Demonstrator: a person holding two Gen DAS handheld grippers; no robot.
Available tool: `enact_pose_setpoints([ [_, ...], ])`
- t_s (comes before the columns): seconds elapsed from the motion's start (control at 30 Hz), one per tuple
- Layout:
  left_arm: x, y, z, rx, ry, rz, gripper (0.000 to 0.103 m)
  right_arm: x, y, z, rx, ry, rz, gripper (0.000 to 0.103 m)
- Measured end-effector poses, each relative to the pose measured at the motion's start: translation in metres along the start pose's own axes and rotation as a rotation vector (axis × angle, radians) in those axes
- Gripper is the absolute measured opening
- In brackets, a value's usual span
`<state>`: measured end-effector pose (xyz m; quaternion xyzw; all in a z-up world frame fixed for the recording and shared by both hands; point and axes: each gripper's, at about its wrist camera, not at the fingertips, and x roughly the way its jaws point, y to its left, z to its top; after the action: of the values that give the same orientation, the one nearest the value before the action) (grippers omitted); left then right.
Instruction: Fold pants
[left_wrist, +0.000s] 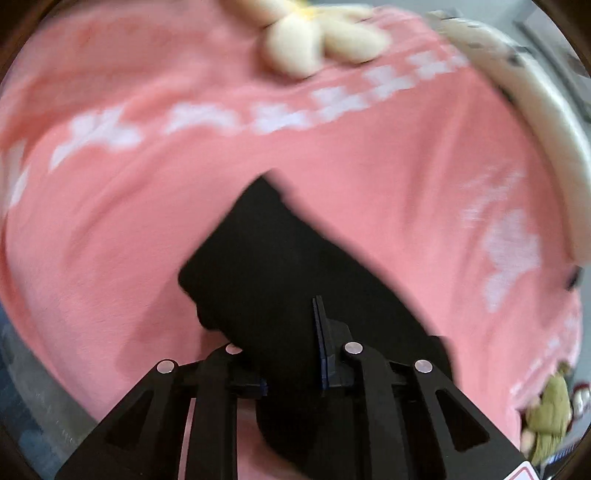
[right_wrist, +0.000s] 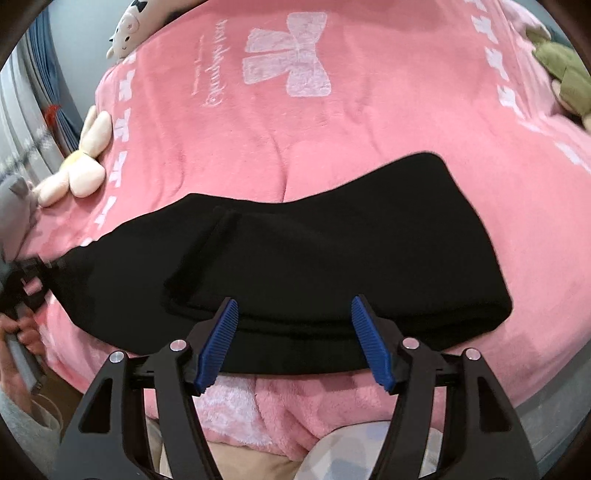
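Black pants (right_wrist: 332, 266) lie folded lengthwise across a pink blanket (right_wrist: 332, 140) on a bed. My right gripper (right_wrist: 293, 317) is open, its blue pads (right_wrist: 364, 325) just above the near edge of the pants, holding nothing. My left gripper (left_wrist: 291, 332) is shut on one end of the black pants (left_wrist: 280, 258), which drape out from between its fingers above the blanket; that view is motion-blurred. The left gripper and the hand holding it show at the far left of the right wrist view (right_wrist: 26, 284), at the left end of the pants.
A cream flower plush (right_wrist: 79, 162) and a cow plush (right_wrist: 129, 26) lie along the blanket's left edge, a green plush (right_wrist: 565, 74) at the right. The flower plush (left_wrist: 317, 40) and a cream pillow edge (left_wrist: 535, 122) show in the left wrist view. Blue curtains (right_wrist: 55, 92) hang at left.
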<state>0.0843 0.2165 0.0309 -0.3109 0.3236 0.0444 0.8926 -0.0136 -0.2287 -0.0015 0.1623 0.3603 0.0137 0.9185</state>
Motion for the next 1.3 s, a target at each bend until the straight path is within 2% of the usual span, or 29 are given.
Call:
enact_pose_setpoints([
  [0.07, -0.022, -0.047, 0.0, 0.119, -0.037, -0.045, 0.014, 0.002, -0.002, -0.002, -0.005, 0.003, 0.008, 0.062],
  [0.13, -0.038, -0.091, -0.005, 0.202, -0.04, -0.12, 0.014, 0.001, -0.005, -0.004, -0.015, -0.002, 0.017, 0.062],
  [0.23, -0.052, -0.17, -0.04, 0.366, 0.003, -0.219, 0.015, -0.006, -0.01, -0.003, -0.012, -0.013, 0.031, 0.064],
  [0.33, -0.037, -0.215, -0.091, 0.486, 0.1, -0.235, 0.027, -0.019, -0.027, 0.0, 0.019, -0.035, 0.024, 0.067],
  [0.37, -0.021, -0.228, -0.12, 0.54, 0.146, -0.206, 0.042, -0.023, -0.035, 0.001, 0.035, -0.039, 0.023, 0.067],
  [0.4, -0.01, -0.234, -0.137, 0.575, 0.177, -0.187, 0.072, -0.029, -0.045, 0.002, 0.057, -0.043, 0.028, 0.067],
  [0.43, 0.003, -0.239, -0.162, 0.617, 0.227, -0.167, 0.082, -0.034, -0.053, 0.003, 0.074, -0.047, 0.029, 0.067],
  [0.5, 0.02, -0.235, -0.204, 0.669, 0.27, -0.119, 0.081, -0.044, -0.066, 0.007, 0.096, -0.054, 0.033, 0.067],
  [0.6, 0.01, -0.224, -0.221, 0.683, 0.236, -0.103, 0.087, -0.051, -0.069, 0.018, 0.075, -0.053, 0.046, 0.067],
  [0.67, -0.005, -0.214, -0.22, 0.687, 0.216, -0.125, 0.087, -0.047, -0.066, 0.027, 0.081, -0.042, 0.104, 0.067],
  [0.73, -0.012, -0.204, -0.213, 0.68, 0.209, -0.114, 0.087, -0.035, -0.056, 0.039, 0.097, -0.01, 0.179, 0.067],
  [0.87, -0.023, -0.166, -0.193, 0.582, 0.228, -0.073, 0.087, -0.001, -0.017, 0.053, 0.07, 0.067, 0.285, 0.067],
  [1.03, -0.031, -0.12, -0.171, 0.476, 0.242, -0.018, 0.087, 0.054, 0.022, 0.044, 0.052, 0.187, 0.277, 0.065],
  [1.07, -0.032, -0.111, -0.168, 0.466, 0.239, -0.004, 0.087, 0.061, 0.027, 0.04, 0.059, 0.201, 0.277, 0.062],
  [1.13, -0.035, -0.101, -0.163, 0.465, 0.232, 0.012, 0.087, 0.068, 0.037, 0.035, 0.063, 0.194, 0.271, 0.038],
  [1.2, -0.036, -0.091, -0.158, 0.462, 0.226, 0.021, 0.087, 0.064, 0.048, 0.038, 0.042, 0.167, 0.236, 0.02],
  [1.23, -0.036, -0.089, -0.157, 0.461, 0.224, 0.023, 0.087, 0.058, 0.053, 0.043, 0.034, 0.153, 0.238, 0.014],
  [1.3, -0.039, -0.084, -0.152, 0.452, 0.216, 0.019, 0.087, 0.029, 0.062, 0.062, 0.017, 0.086, 0.287, 0.011],
])
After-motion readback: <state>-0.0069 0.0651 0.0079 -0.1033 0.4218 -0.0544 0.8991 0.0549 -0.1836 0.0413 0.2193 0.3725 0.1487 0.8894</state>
